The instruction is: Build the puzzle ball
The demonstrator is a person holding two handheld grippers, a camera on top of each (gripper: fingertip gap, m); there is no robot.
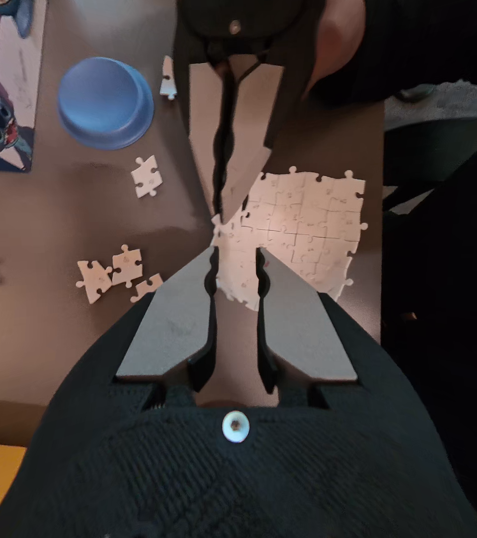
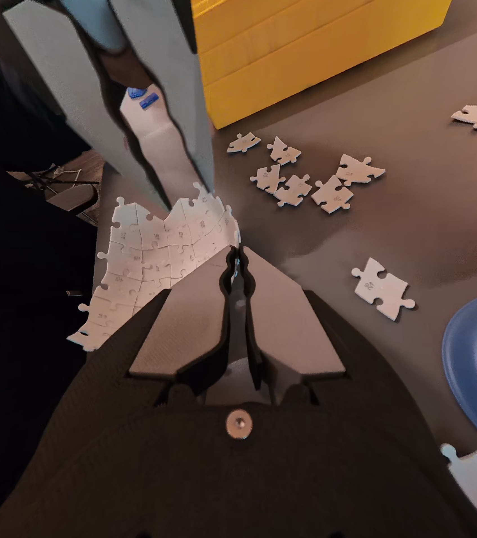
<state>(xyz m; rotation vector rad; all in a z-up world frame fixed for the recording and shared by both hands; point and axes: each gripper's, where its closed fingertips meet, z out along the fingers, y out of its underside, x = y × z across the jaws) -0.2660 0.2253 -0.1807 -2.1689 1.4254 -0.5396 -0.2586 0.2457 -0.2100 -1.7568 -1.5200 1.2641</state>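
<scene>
left gripper (image 1: pixel 236 250) fingers stand a narrow gap apart, straddling the near edge of the assembled puzzle sheet (image 1: pixel 304 227); cannot tell if the pads actually pinch it. right gripper (image 2: pixel 238 249) fingers nearly closed, tips clamped on the sheet's edge, and in the left wrist view it comes in from the far side onto the sheet's left corner. the sheet is a curved panel of joined white pieces, blank side up, held between both grippers above the brown tabletop (image 1: pixel 56 334) near its edge. loose puzzle pieces (image 1: pixel 109 273) lie scattered on the tabletop left of the left gripper, one more single piece (image 1: pixel 147 176) farther up. blue bowl (image 1: pixel 104 103) upside down beyond them. picture card (image 1: pixel 1 87) at the far left. yellow box (image 2: pixel 313 55) stands behind the loose pieces in the right wrist view.
</scene>
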